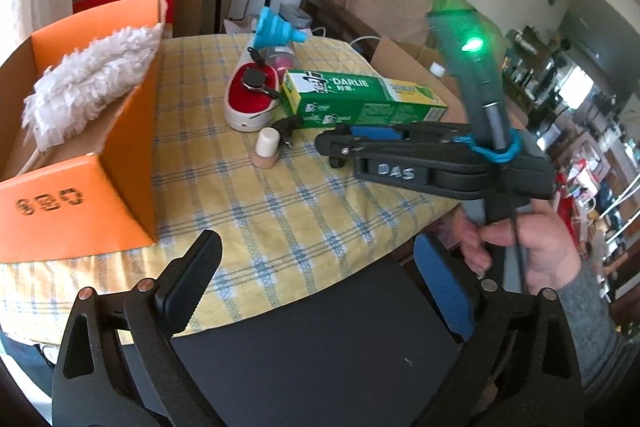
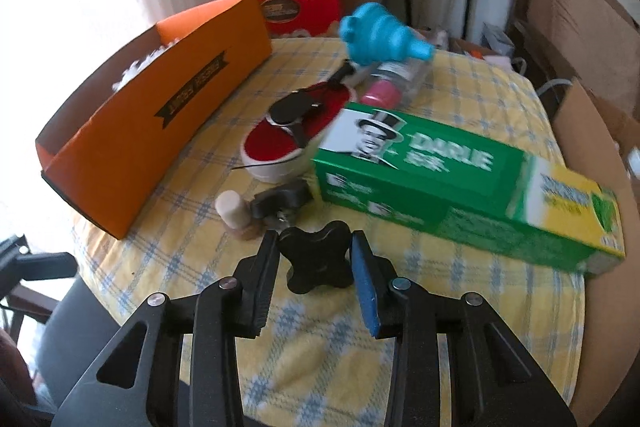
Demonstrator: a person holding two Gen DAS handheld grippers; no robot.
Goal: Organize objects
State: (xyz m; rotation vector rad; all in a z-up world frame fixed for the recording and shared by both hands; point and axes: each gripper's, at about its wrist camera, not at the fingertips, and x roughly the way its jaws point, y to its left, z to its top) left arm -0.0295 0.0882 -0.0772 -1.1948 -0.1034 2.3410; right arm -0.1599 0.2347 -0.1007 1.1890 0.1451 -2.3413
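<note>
Meanwhile, the right tongs point(image 2: 314, 247) sat low over the counter point(image 2: 480, 259), which was covered in a yellow and blue checked cloth. A black lobed knob point(image 2: 316, 257) stood between the black pad and the blue pad; the pads lay close against its sides, though whether they pressed on it could not be told for certain. No earlier view was at hand, so only the narrow gap could be stated. Just beyond the knob lay a second black knob point(image 2: 280, 205) and a small bottle with a cream cap point(image 2: 231, 209), side by side. Behind these rested a red and white slip-on shoe point(image 2: 298, 135) with a black round piece on top of it. A green Darlie toothpaste box point(image 2: 460, 183) lay to the right, its near end touching the shoe. Farther back, a blue collapsible funnel point(image 2: 380, 37) rested on a clear bottle with a pink cap. To the left stood an open orange box point(image 2: 160, 131), and in the left wrist view a white fluffy duster head point(image 1: 88, 83) lay inside it.

The left tongs point(image 1: 316, 287) hung at the near edge of the counter, spread wide and holding nothing.
</note>
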